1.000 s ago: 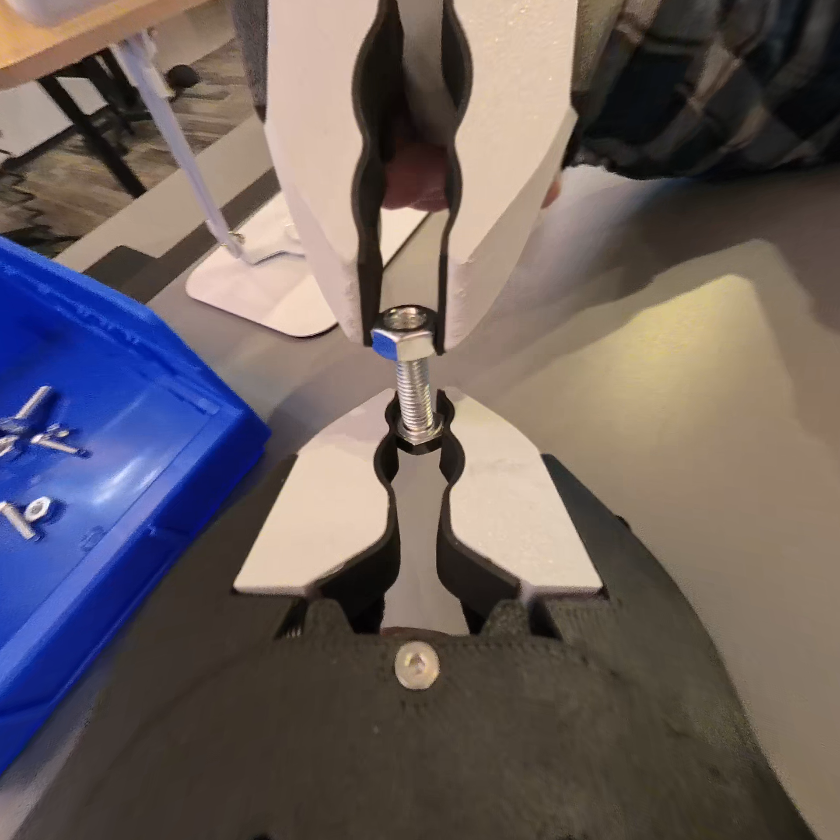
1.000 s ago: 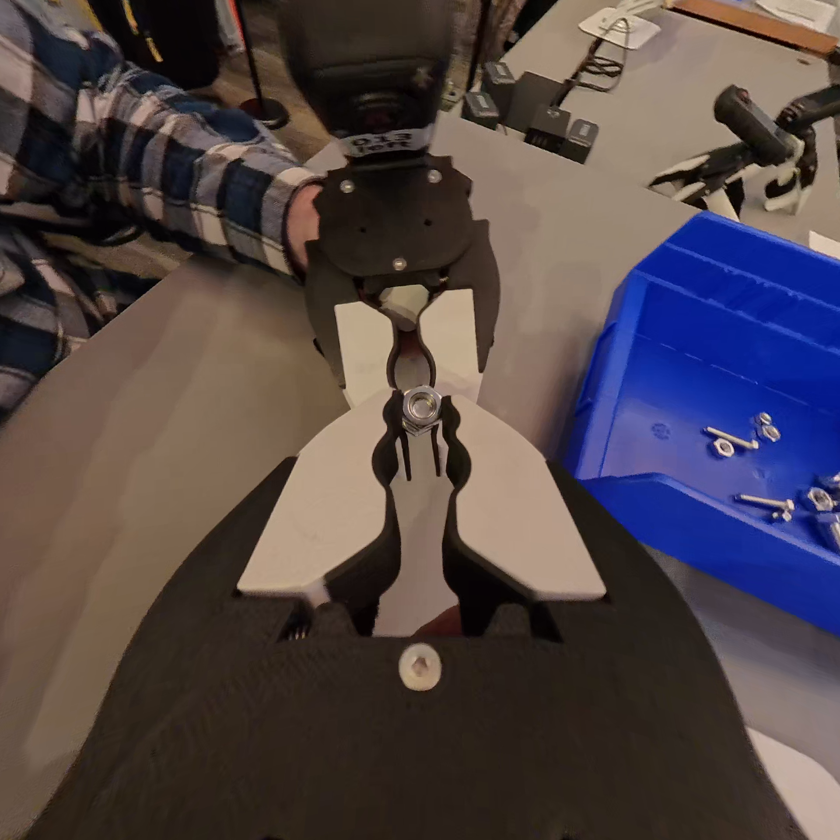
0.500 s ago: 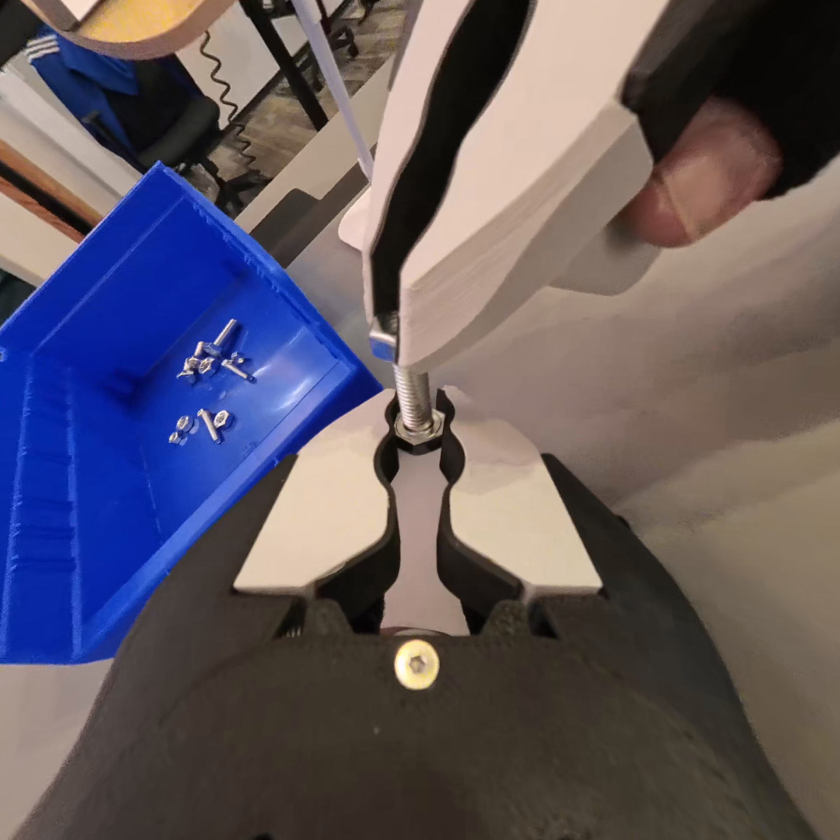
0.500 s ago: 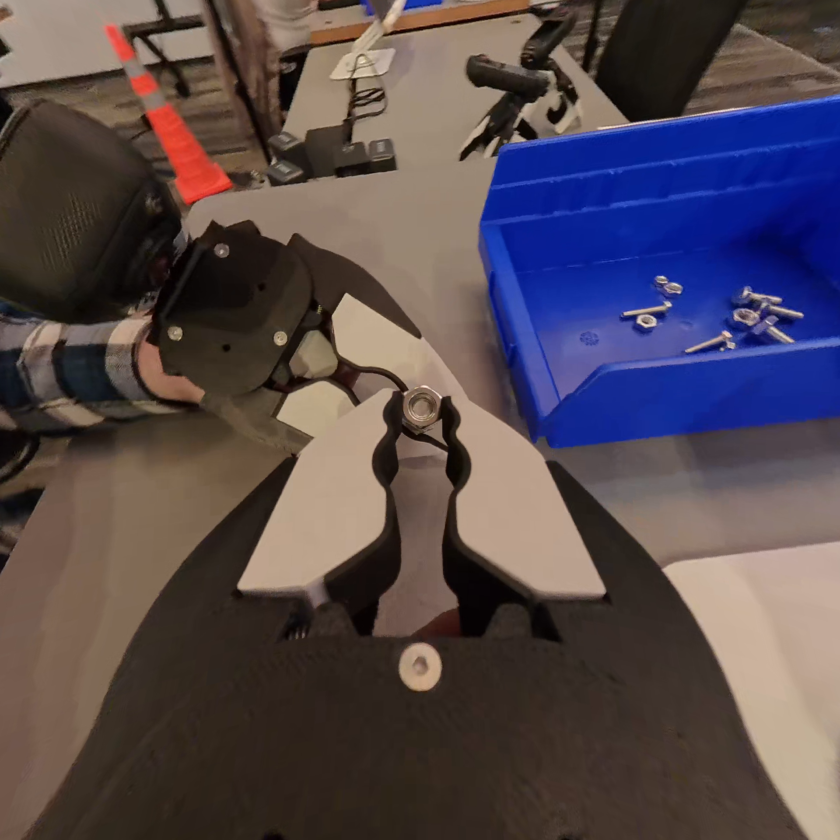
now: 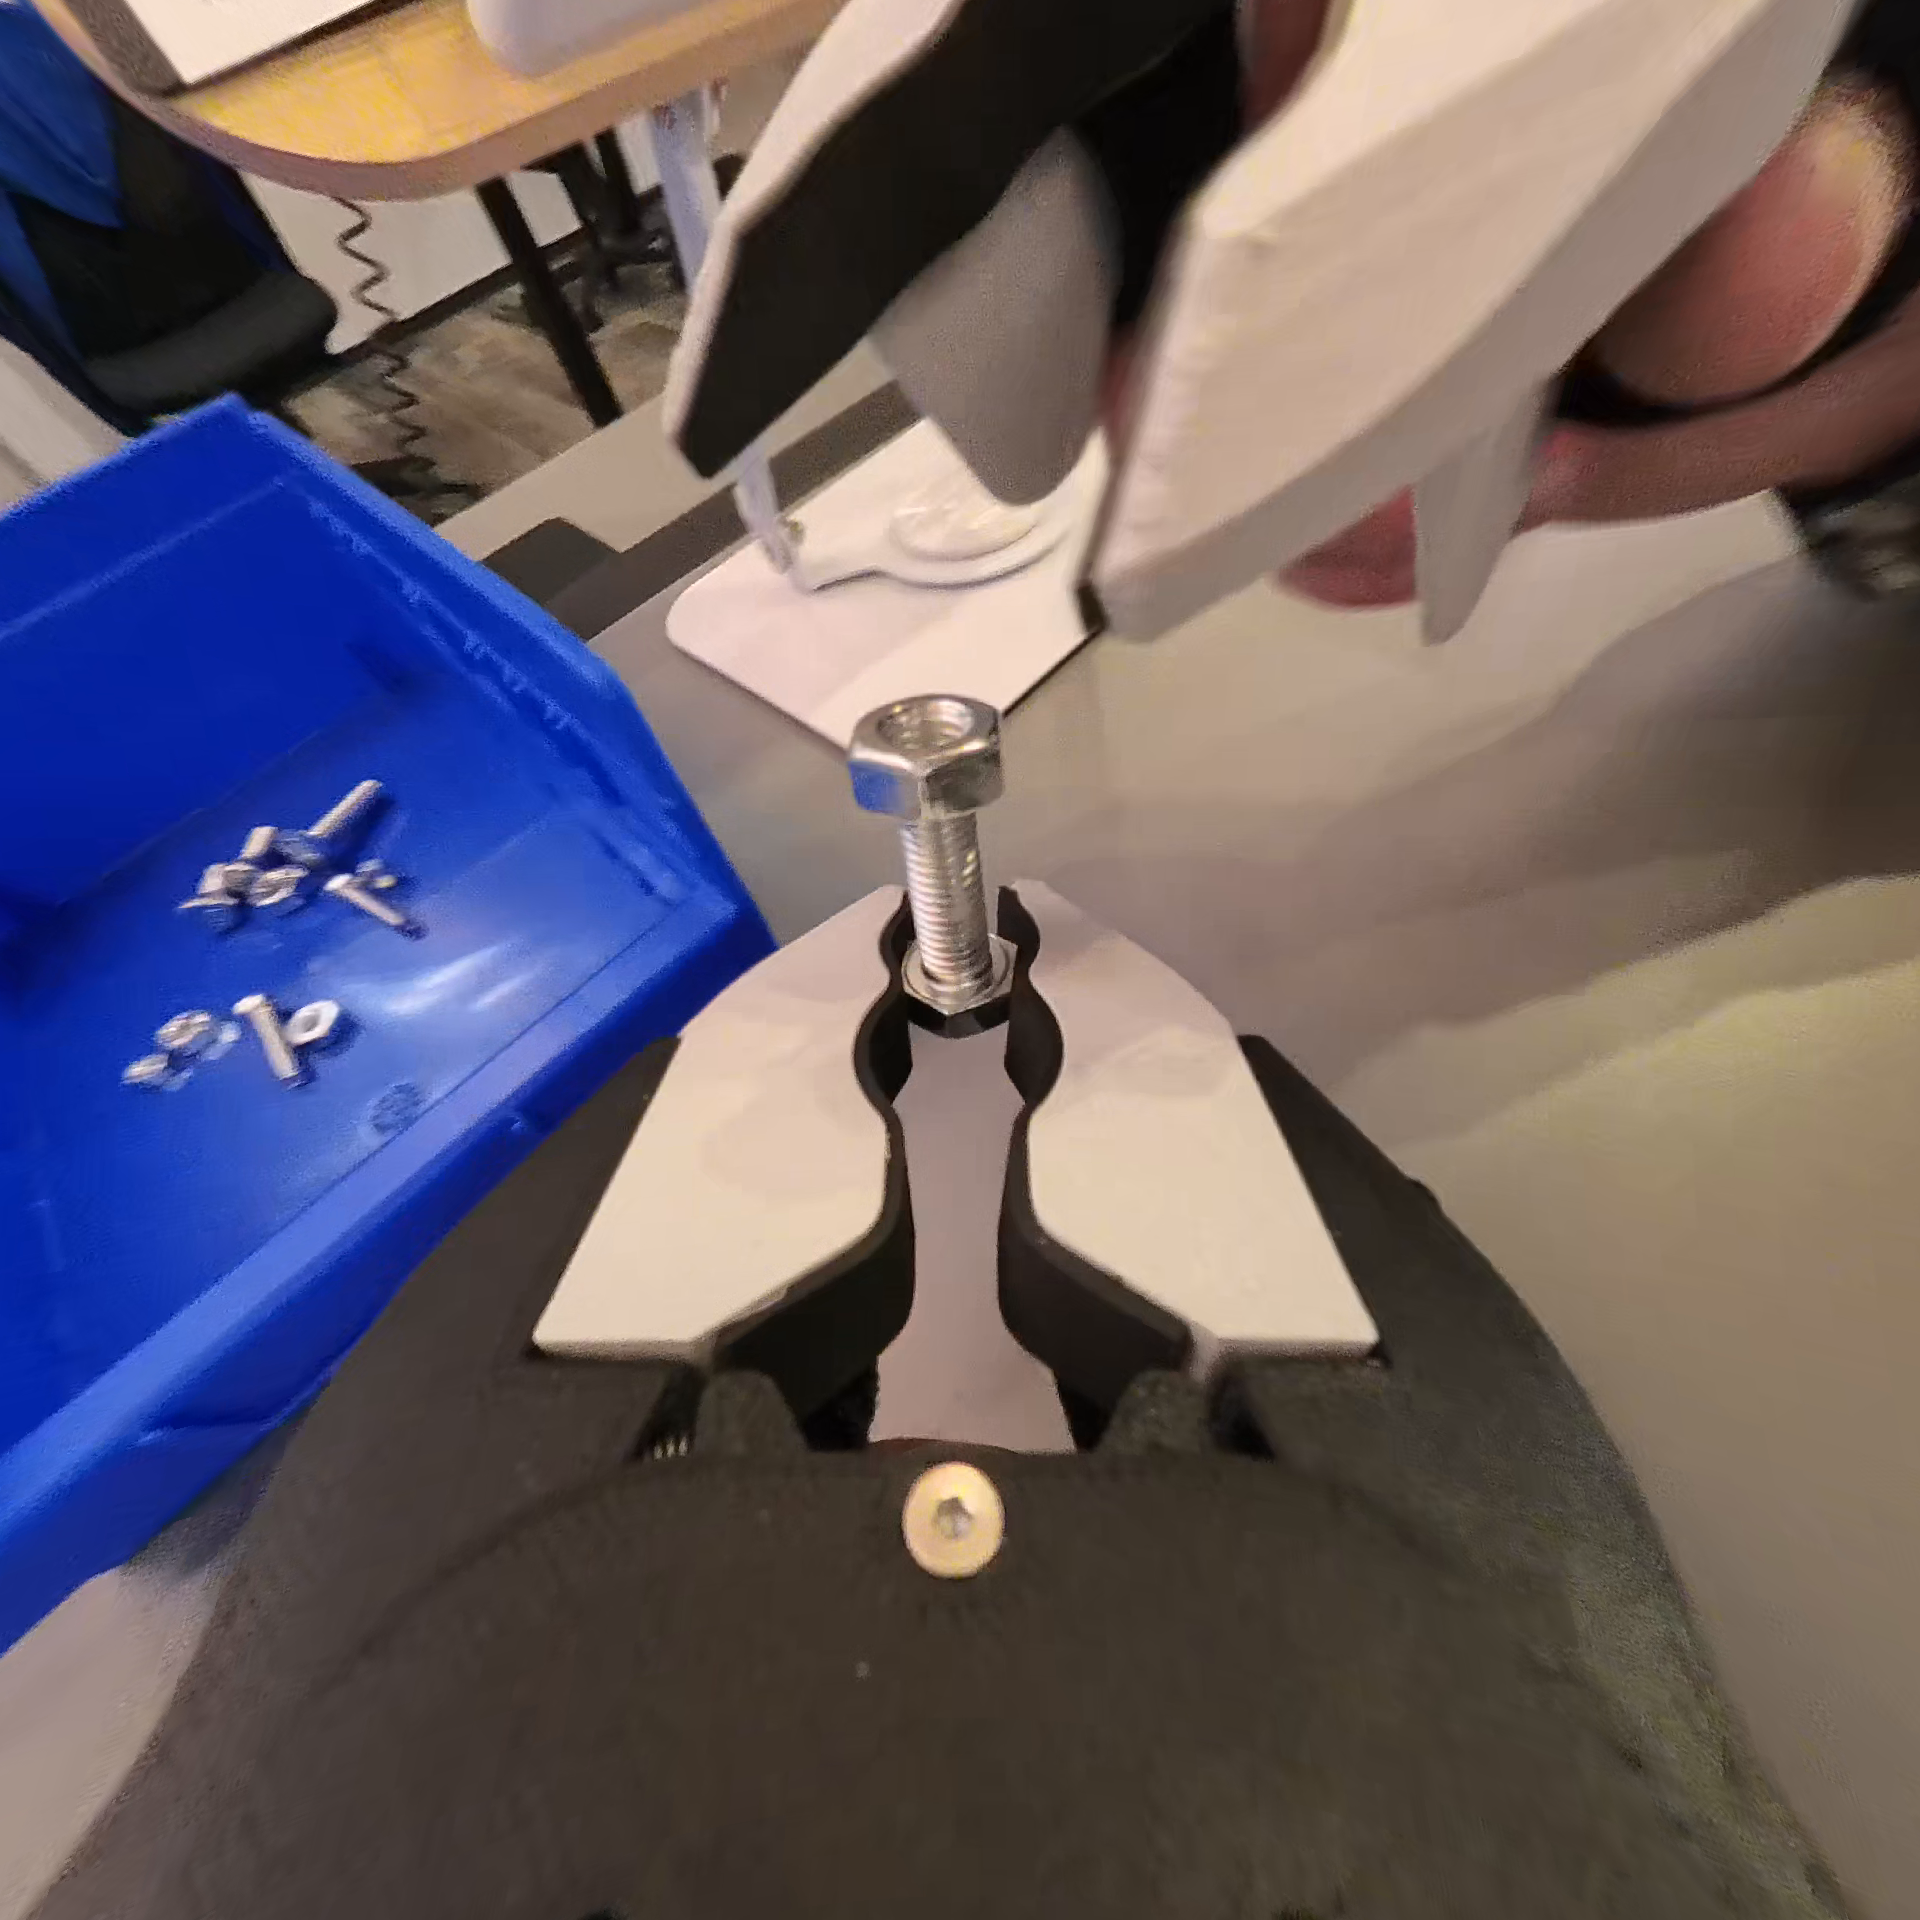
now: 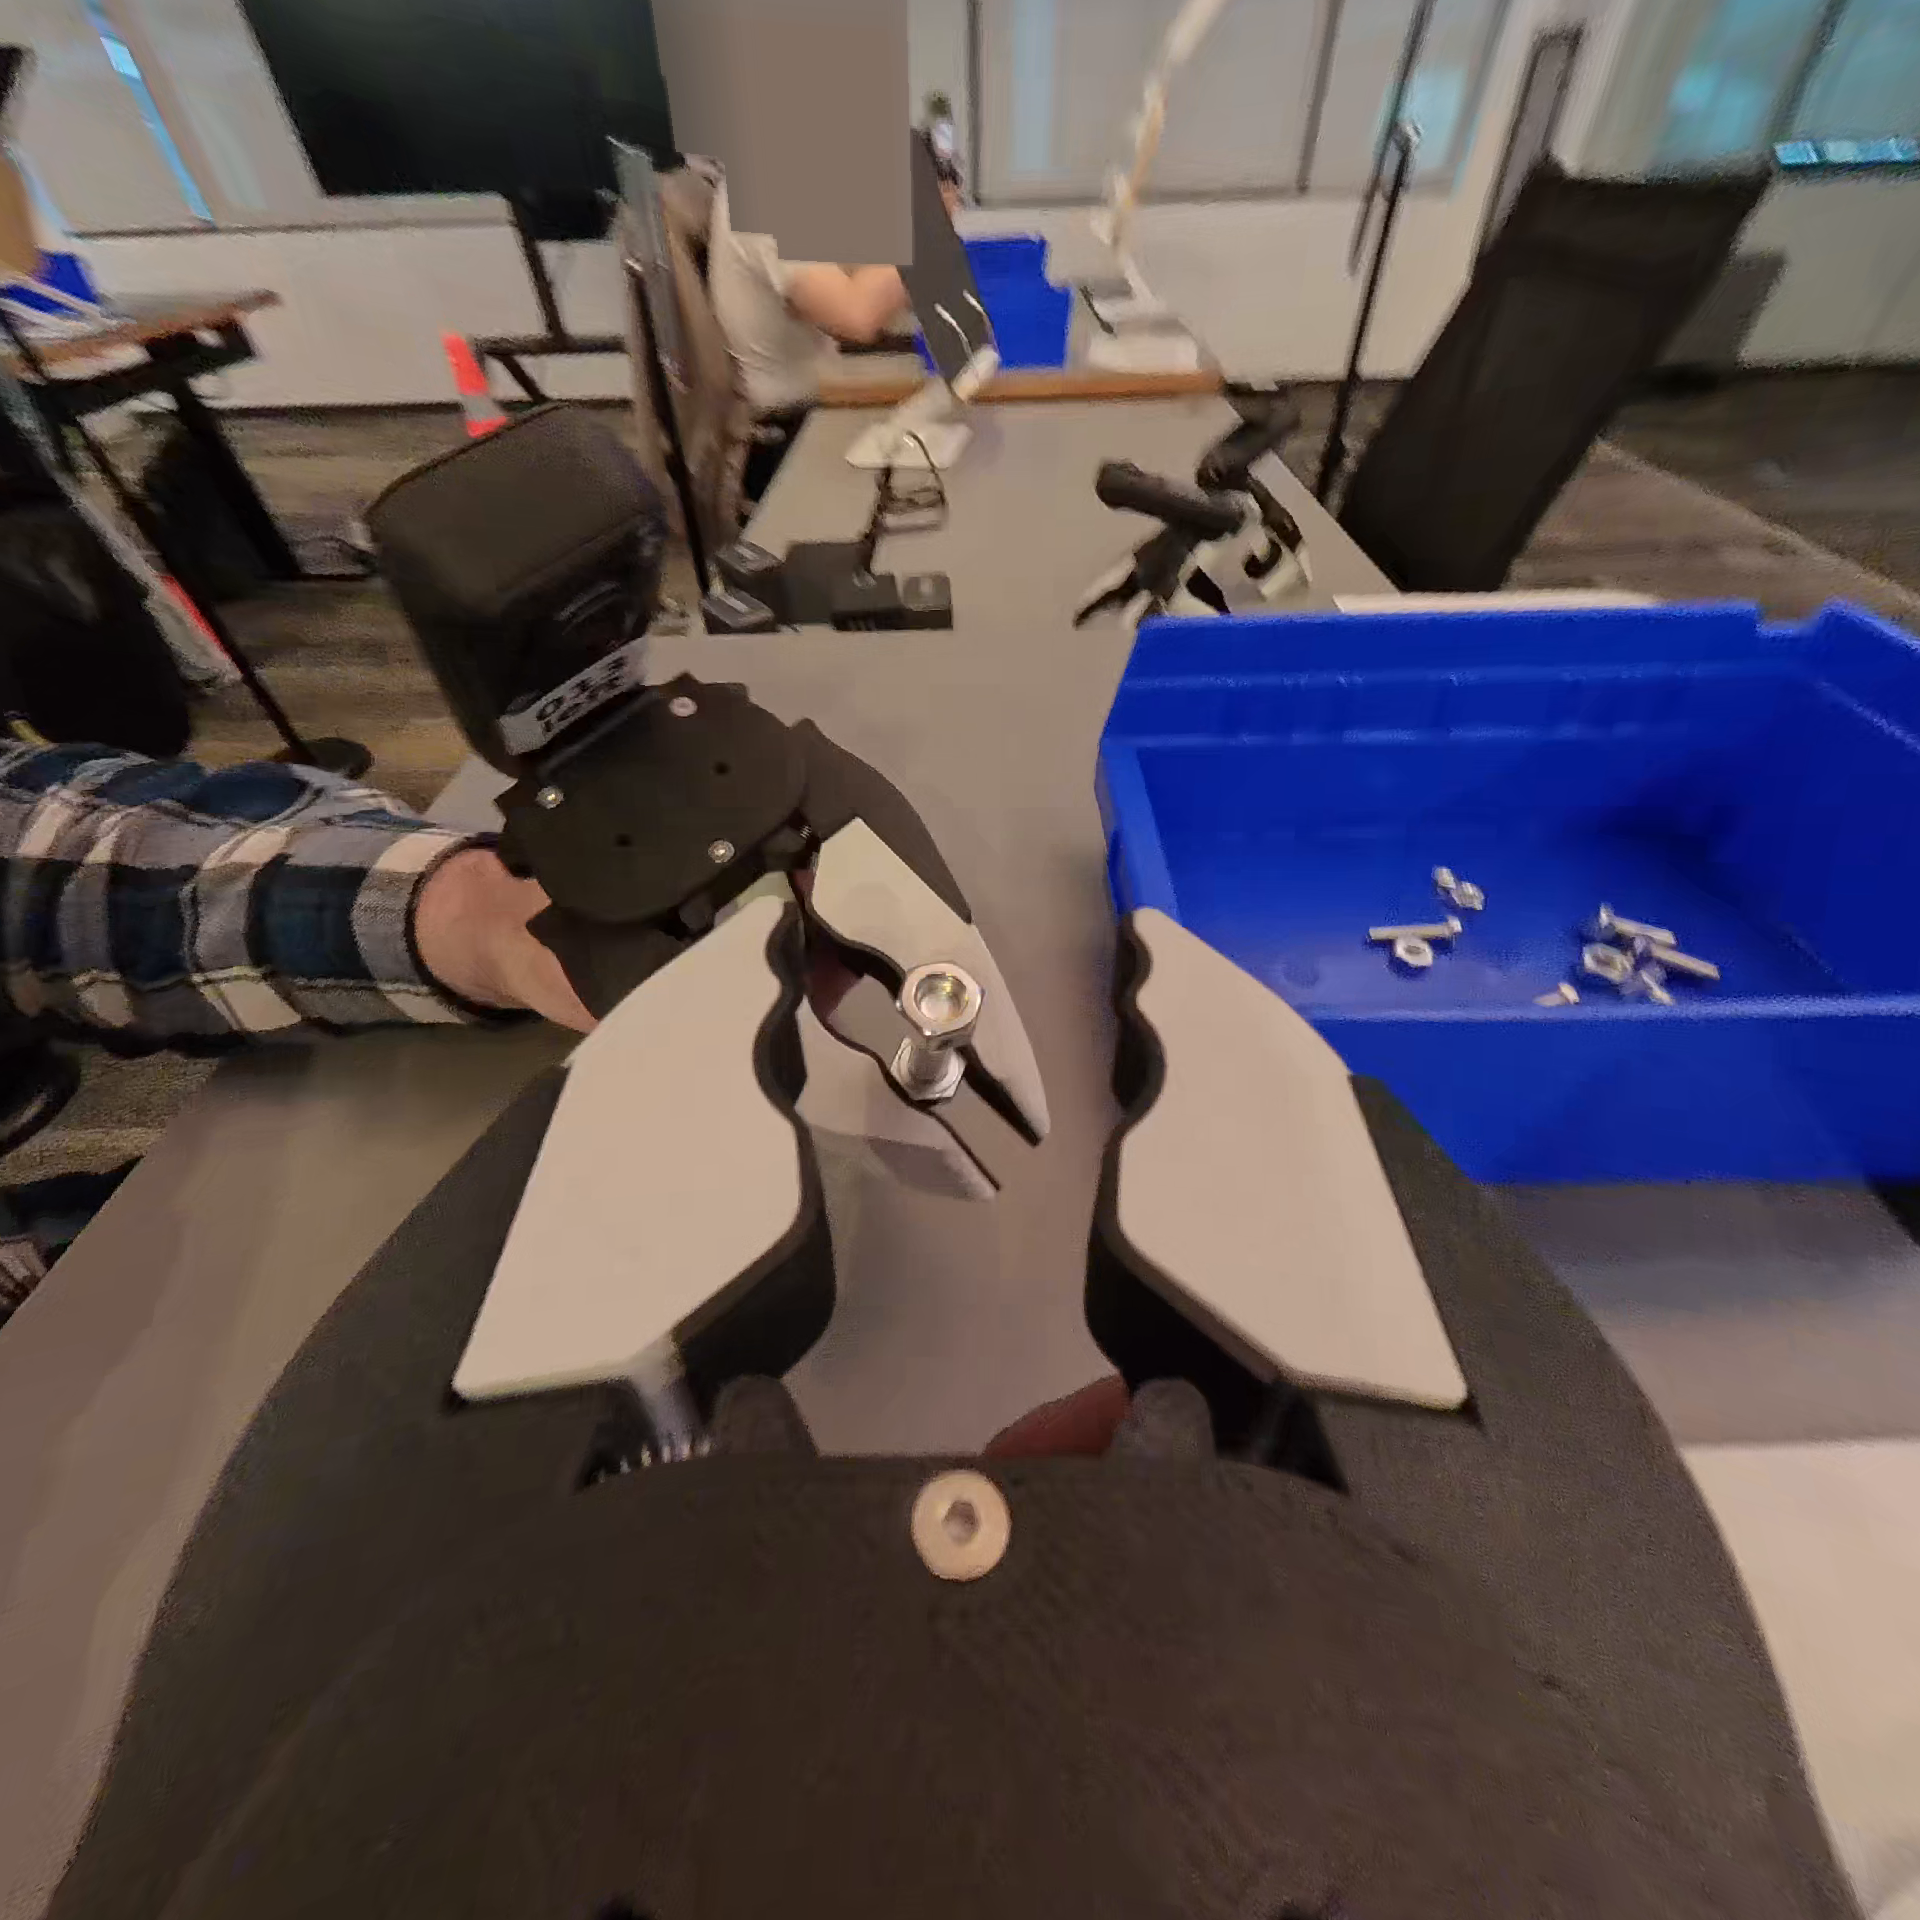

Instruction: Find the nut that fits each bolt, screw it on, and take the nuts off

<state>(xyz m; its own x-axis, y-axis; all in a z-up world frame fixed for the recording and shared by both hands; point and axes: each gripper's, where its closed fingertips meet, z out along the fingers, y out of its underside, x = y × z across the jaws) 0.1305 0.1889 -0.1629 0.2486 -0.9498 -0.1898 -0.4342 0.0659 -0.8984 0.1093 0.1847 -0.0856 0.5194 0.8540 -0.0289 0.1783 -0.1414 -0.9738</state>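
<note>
My left gripper [image 5: 956, 940] is shut on the hex head of a silver bolt [image 5: 940, 894] and holds it upright above the grey table. A silver nut [image 5: 925, 764] sits on the bolt's top end. My right gripper [image 5: 914, 520] hangs above the nut, open and empty, its pads clear of it. In the right wrist view the right gripper [image 6: 956, 935] is spread wide. The nut [image 6: 940, 997] and the bolt [image 6: 925, 1060] stand between its tips, untouched. The left gripper [image 6: 987, 1132] grips the bolt from the left.
A blue bin [image 5: 623, 748] with several loose bolts and nuts [image 5: 281, 883] stands left of the left gripper. In the right wrist view the bin [image 6: 1558, 1081] is on the right. A white stand base [image 5: 862, 644] lies behind. A plaid sleeve [image 6: 208, 883] reaches in from the left. The gap from one gripper's tips to the other's is roughly 7 cm.
My right gripper was shut on the nut and turning it. It has opened and drawn back, leaving the nut on the bolt. The left gripper keeps its hold on the bolt.
</note>
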